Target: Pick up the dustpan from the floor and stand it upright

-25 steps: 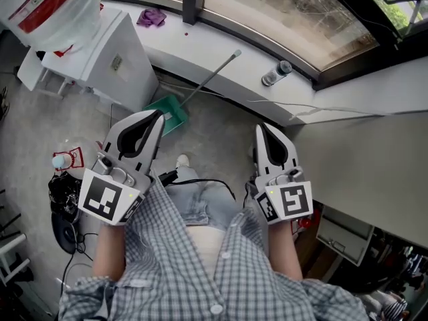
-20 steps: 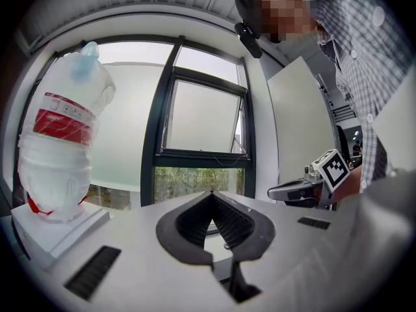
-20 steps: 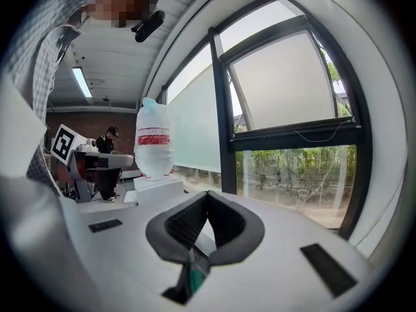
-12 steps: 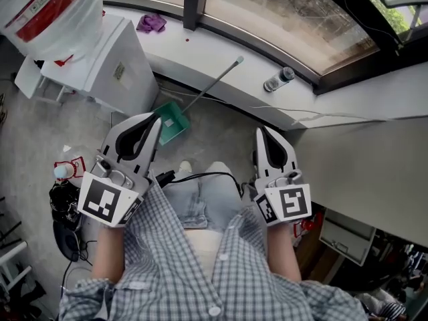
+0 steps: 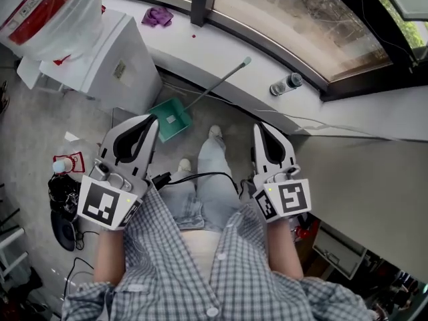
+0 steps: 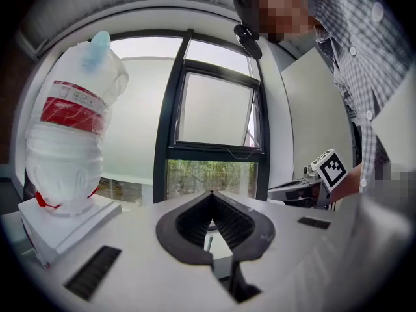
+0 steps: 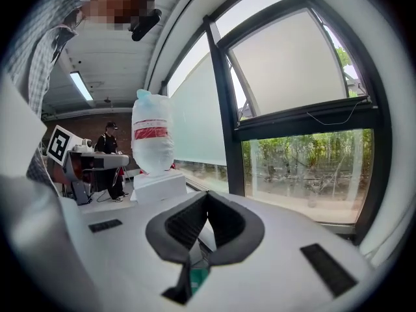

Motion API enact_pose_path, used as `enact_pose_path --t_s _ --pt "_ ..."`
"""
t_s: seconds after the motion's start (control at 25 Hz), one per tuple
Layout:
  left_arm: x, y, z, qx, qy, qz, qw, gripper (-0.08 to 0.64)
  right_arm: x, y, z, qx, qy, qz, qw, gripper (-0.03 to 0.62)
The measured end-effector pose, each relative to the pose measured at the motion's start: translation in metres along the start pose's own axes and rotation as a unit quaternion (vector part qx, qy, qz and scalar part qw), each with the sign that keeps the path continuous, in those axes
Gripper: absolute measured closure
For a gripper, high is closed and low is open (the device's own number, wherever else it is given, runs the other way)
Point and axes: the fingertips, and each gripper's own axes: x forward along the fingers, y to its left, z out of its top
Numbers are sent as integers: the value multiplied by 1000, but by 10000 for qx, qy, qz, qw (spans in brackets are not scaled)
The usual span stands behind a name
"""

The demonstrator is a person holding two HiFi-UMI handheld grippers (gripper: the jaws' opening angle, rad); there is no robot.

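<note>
Your left gripper and right gripper are closed, empty. The dustpan looks light, rigid plastic; take its thin handle low, near the pan.

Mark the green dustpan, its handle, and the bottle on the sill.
Green plastic dustpan (image 5: 170, 120): head view, pan body.
Long grey dustpan handle (image 5: 217, 85): head view, mid-shaft.
Clear bottle (image 5: 281, 87): head view, body.

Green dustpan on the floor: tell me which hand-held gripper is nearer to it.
Left. In the head view the left hand-held gripper shows with its tip right beside the green dustpan, held above it; the right hand-held gripper is off to its right, past the person's leg.
</note>
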Motion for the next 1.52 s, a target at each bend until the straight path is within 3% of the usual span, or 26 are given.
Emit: enact_pose_path --t_s 0.36,0.76,1.16,1.52 --pt "60 5 -24 -269 411 67 9988 554 50 -45 -21 89 490 358 9981 586" --pt "122 13 -82 -591 1006 138 9931 554 111 -91 -76 -197 1048 860 9906 586" --pt "163 18 -152 -888 1630 160 9825 554 156 -125 -126 66 1343 880 9870 586" --pt "215 20 -193 -935 1746 -52 9802 554 191 -157 -155 185 1349 906 9865 586"
